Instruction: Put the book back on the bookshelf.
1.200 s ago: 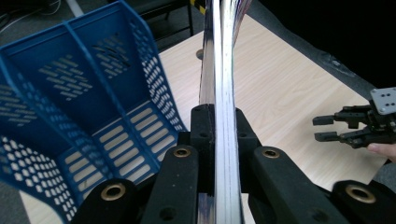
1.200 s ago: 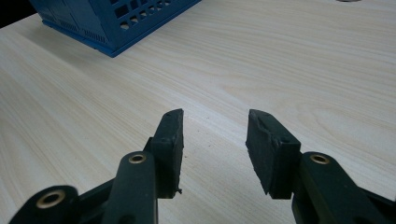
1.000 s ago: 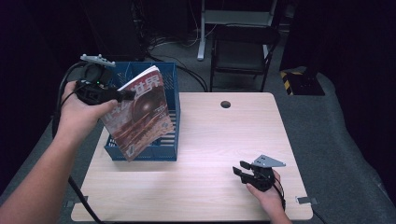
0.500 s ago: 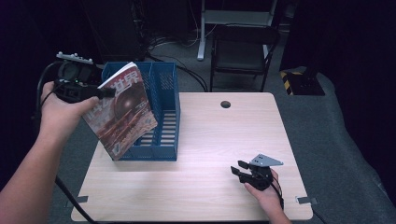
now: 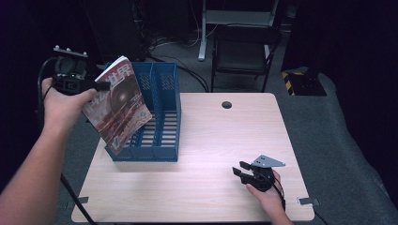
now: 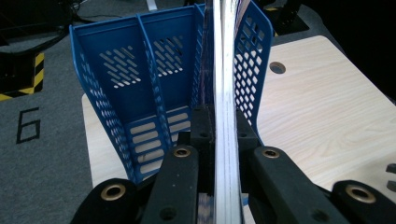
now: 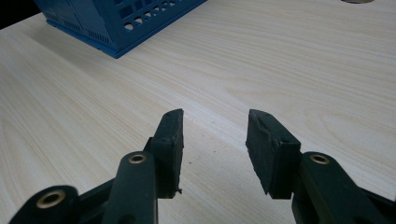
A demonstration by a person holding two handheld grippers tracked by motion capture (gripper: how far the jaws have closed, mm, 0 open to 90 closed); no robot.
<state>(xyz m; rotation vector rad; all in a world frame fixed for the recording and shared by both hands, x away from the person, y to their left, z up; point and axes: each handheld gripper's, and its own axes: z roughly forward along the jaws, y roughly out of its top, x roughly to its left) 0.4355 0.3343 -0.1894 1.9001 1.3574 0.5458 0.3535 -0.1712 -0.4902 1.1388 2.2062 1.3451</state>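
Observation:
A magazine (image 5: 119, 105) with a reddish cover hangs tilted over the left end of the blue file rack (image 5: 162, 117), its lower corner in front of the rack's left wall. My left gripper (image 5: 101, 86) is shut on the magazine's upper left edge, held up in the air left of the rack. In the left gripper view the magazine (image 6: 224, 84) runs edge-on between the pads, with the rack's compartments (image 6: 140, 84) beyond. My right gripper (image 5: 240, 171) rests low at the table's front right, open, with nothing between its fingers (image 7: 170, 140).
The rack stands on the left half of a light wooden table (image 5: 225, 140) with a round cable hole (image 5: 226, 104) near the far edge. A black chair (image 5: 244, 47) and cables sit on the floor behind the table.
My left hand has carried the magazine leftward and slightly down, from over the rack's middle to its left end. The right gripper has stayed where it was.

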